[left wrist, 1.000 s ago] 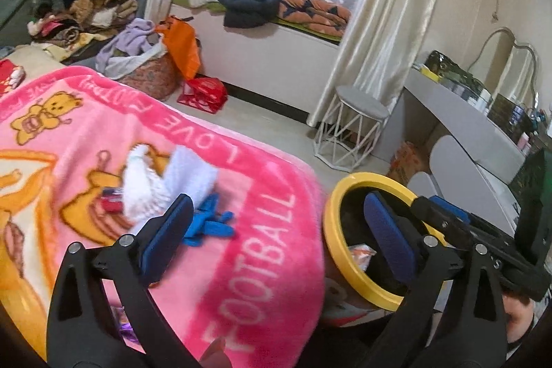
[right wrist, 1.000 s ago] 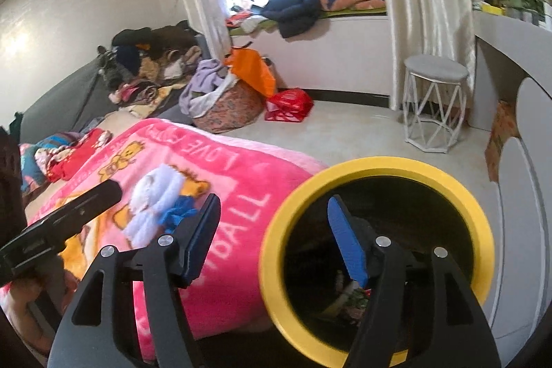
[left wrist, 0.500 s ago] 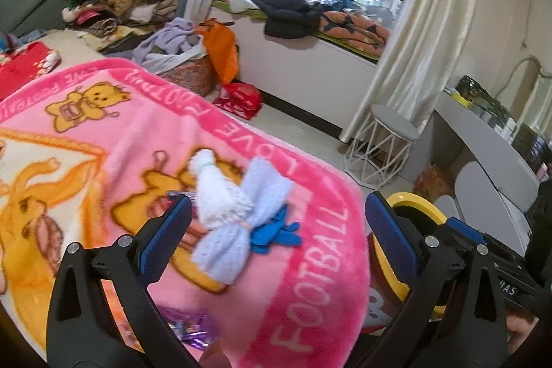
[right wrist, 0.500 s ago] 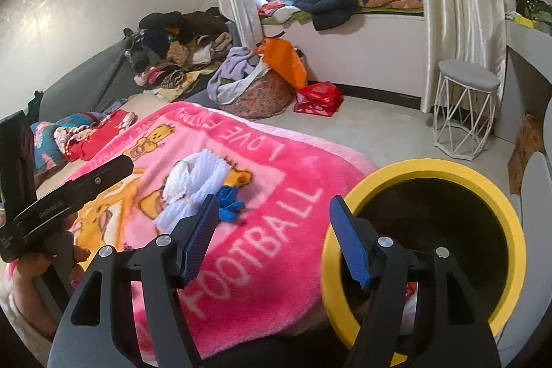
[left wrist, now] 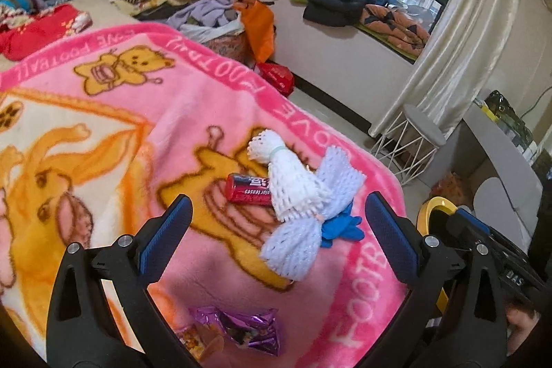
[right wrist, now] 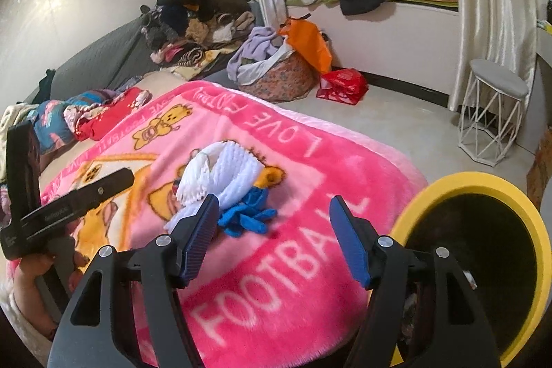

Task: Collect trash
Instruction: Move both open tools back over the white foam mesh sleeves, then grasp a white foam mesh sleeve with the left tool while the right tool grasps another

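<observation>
Both my jaws stand wide and empty, so nothing is in hand. Ahead of the left gripper lie the white foam nets, a red tube and a blue glove; a purple wrapper sits below. Right of the right gripper is the yellow-rimmed bin, some scraps apparently inside. Most collecting remains, I'd judge.

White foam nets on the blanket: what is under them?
Under the white foam nets, a red packet and blue glove stick out; their covered parts are hidden.

pink blanket, white stool, laundry basket
</observation>
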Tool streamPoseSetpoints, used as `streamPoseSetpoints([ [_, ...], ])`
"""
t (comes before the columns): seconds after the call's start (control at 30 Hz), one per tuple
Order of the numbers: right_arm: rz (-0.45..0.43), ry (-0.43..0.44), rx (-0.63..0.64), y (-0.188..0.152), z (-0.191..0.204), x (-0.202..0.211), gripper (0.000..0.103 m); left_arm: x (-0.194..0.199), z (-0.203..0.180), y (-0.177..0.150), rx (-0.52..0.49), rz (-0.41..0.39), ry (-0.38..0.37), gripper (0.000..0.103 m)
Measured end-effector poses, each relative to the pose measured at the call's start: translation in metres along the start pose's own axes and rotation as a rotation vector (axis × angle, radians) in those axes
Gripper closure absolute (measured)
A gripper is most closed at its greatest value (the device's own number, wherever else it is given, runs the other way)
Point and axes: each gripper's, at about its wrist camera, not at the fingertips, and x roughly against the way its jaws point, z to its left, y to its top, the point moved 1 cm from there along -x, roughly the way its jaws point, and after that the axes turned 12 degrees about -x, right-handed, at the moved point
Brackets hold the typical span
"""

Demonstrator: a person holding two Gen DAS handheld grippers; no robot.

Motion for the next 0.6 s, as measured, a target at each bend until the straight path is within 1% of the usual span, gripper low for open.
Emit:
streamPoseSetpoints([
  [0.17, 0.025, 0.001, 0.009, 0.010, 0.008, -0.028, 0.039, -0.013, 0.005, 0.002, 0.021, 0.028, -0.032, 0.011],
  [0.23, 0.047, 0.006, -0.003, 0.013, 0.008, -0.042, 0.039, -0.020, 0.005, 0.003, 0.026, 0.049, -0.049, 0.013],
  [0.3, 0.074, 0.018, -0.020, 0.015, 0.007, -0.053, 0.039, -0.028, 0.005, 0.003, 0.028, 0.069, -0.068, 0.022],
  [0.37, 0.088, 0.028, -0.025, 0.016, 0.008, -0.062, 0.039, -0.035, 0.006, 0.005, 0.040, 0.085, -0.089, 0.027],
  [0.5, 0.128, 0.051, -0.031, 0.017, 0.011, -0.081, 0.050, -0.045, 0.004, 0.009, 0.043, 0.101, -0.123, 0.037],
  [0.6, 0.148, 0.057, -0.044, 0.020, 0.010, -0.095, 0.056, -0.057, 0.001, 0.010, 0.041, 0.127, -0.137, 0.041],
])
